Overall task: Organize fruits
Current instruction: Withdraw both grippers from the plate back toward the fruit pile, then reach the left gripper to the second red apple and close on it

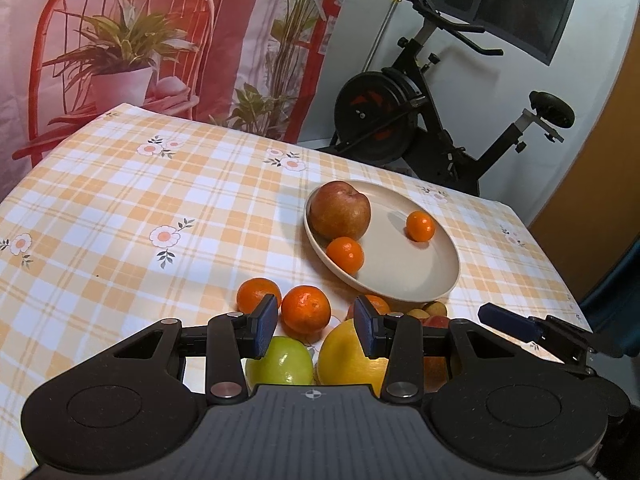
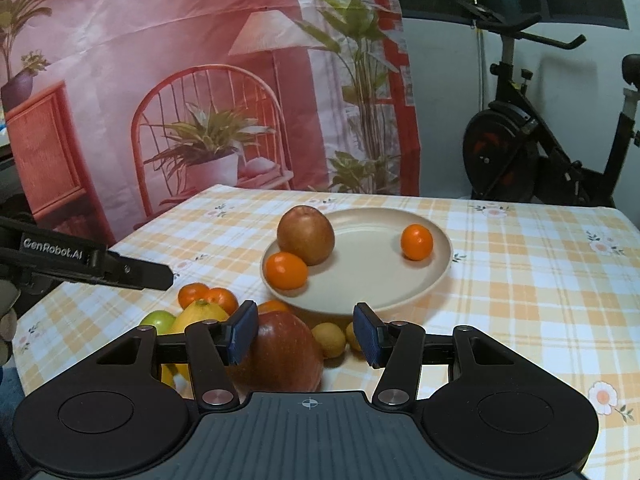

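A beige plate (image 1: 416, 276) (image 2: 384, 280) on the checked tablecloth holds a brown-red apple (image 1: 340, 210) (image 2: 306, 234) and two tangerines (image 1: 345, 255) (image 1: 420, 226). In front of it lies a pile: tangerines (image 1: 306, 309) (image 1: 256, 294), a green apple (image 1: 280, 364), a yellow citrus (image 1: 348, 356) and a red apple (image 2: 284, 352) with small yellow fruits (image 2: 329, 339). My left gripper (image 1: 316, 330) is open and empty above the pile. My right gripper (image 2: 306, 334) is open and empty, its jaws over the red apple.
The table's right edge (image 1: 560, 280) drops off near the plate. An exercise bike (image 1: 420, 120) stands behind the table beside a printed backdrop (image 1: 160, 40). The left gripper's arm (image 2: 92, 266) reaches in over the pile's left side.
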Demonstrator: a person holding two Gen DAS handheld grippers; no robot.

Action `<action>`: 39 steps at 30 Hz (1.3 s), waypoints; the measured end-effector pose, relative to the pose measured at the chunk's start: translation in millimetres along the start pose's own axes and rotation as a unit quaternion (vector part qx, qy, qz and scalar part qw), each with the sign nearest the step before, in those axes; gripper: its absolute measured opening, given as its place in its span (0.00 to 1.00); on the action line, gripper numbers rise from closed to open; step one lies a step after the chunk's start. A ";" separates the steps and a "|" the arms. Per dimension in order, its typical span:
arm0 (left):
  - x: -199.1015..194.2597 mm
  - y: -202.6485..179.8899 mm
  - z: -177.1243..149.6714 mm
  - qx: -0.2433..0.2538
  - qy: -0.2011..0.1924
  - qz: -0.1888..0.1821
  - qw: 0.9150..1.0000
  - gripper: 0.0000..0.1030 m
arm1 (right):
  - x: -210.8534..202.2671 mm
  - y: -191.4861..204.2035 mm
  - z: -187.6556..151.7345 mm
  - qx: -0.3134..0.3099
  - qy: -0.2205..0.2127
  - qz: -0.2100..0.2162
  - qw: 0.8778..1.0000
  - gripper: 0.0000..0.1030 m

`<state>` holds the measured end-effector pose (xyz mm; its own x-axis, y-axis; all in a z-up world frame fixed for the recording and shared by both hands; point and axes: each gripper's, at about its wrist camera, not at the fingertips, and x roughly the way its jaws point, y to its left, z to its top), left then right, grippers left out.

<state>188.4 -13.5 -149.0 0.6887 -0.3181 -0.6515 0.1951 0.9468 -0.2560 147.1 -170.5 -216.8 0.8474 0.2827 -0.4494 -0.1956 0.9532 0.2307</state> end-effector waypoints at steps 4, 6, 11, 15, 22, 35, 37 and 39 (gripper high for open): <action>-1.3 -1.7 -3.2 0.003 0.001 -0.004 1.000 0.43 | -5.2 0.7 -4.7 0.003 0.004 0.006 1.000 0.48; -2.6 -2.6 -3.9 0.006 0.001 -0.007 1.000 0.43 | -8.4 0.3 -7.7 0.004 0.008 0.011 1.000 0.49; -4.4 -5.9 -5.7 0.012 0.003 -0.010 1.000 0.42 | -15.1 0.0 -14.9 0.013 0.013 0.019 1.000 0.50; -6.3 -9.2 -7.3 0.016 0.005 -0.015 1.000 0.42 | -19.4 0.6 -18.7 0.017 0.014 0.019 1.000 0.50; -9.6 -13.8 -8.3 0.021 0.008 -0.026 0.999 0.42 | -26.7 0.1 -23.0 0.022 0.020 0.019 0.999 0.50; -6.8 -19.4 -10.7 0.015 0.032 -0.062 0.997 0.42 | -34.0 -0.9 -28.0 0.027 0.036 0.015 0.999 0.48; -4.8 -21.5 -10.3 0.015 0.037 -0.071 0.997 0.41 | -34.6 -1.5 -29.8 0.029 0.040 0.015 0.999 0.47; -1.0 -24.1 -9.7 0.016 0.043 -0.081 0.996 0.38 | -35.0 -1.8 -31.2 0.029 0.043 0.012 0.999 0.47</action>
<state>176.2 -36.5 -149.1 0.5842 -0.4677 -0.6633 0.3219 0.8838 -0.3396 102.4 -178.8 -228.4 0.7972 0.3157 -0.5145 -0.1840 0.9389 0.2910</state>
